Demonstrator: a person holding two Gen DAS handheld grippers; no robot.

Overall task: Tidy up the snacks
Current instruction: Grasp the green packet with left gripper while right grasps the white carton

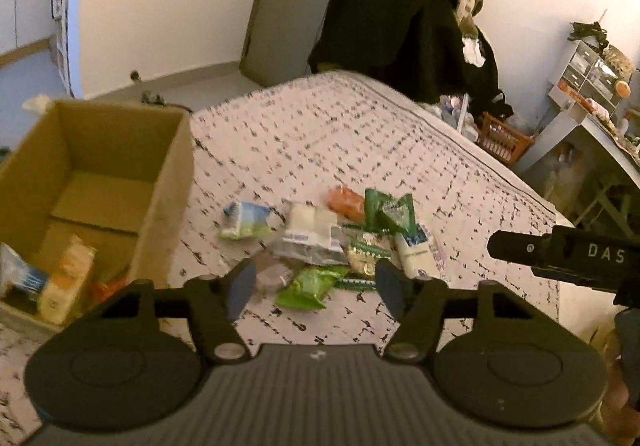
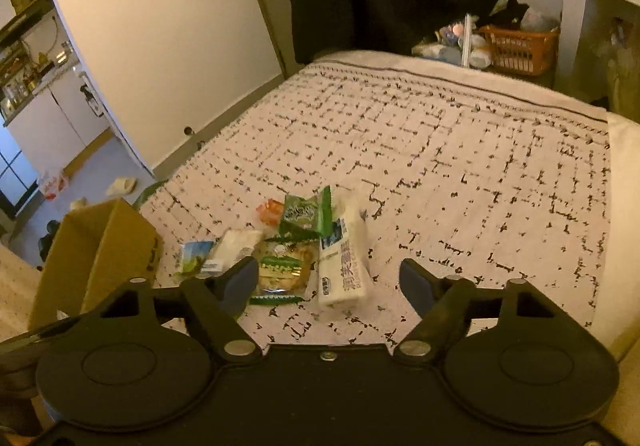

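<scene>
Several snack packets lie in a loose heap on the bed (image 1: 320, 134), at centre frame in the left wrist view and lower centre-left in the right wrist view.

- Bright green packet (image 1: 306, 288): nearest edge of the heap, low centre of the left wrist view, between the left gripper's fingers in the picture but below and beyond them, not touched.
- White carton (image 2: 342, 266): printed with dark characters, at the heap's right edge, tilted with its top away from the camera.
- Dark green packet (image 2: 308, 212): at the far side of the heap, touching the orange packet (image 2: 270, 211) to its left.
- Biscuit pack (image 2: 282, 272): clear wrap with green trim, just left of the white carton.
- Blue-and-white packet (image 1: 244, 220): at the heap's left end, lying flat.
- White wrapped pack (image 1: 310, 224): mid-heap, just right of the blue-and-white packet.

Box (image 1: 100, 182): brown cardboard, top open, left of the heap at mid-left of the left wrist view. Some packets sit in its near corner; details blurred.

Left gripper (image 1: 316, 288): fingers spread, nothing pinched, poised above the near edge of the heap.

Right gripper (image 2: 330, 282): fingers spread, nothing pinched; the white carton and biscuit pack show in the gap, untouched. Its black body also enters at the right edge of the left wrist view.

Surroundings: dark clothes (image 1: 400, 18) hanging beyond the bed, upper centre; orange basket (image 2: 518, 46) on the floor, upper right.
</scene>
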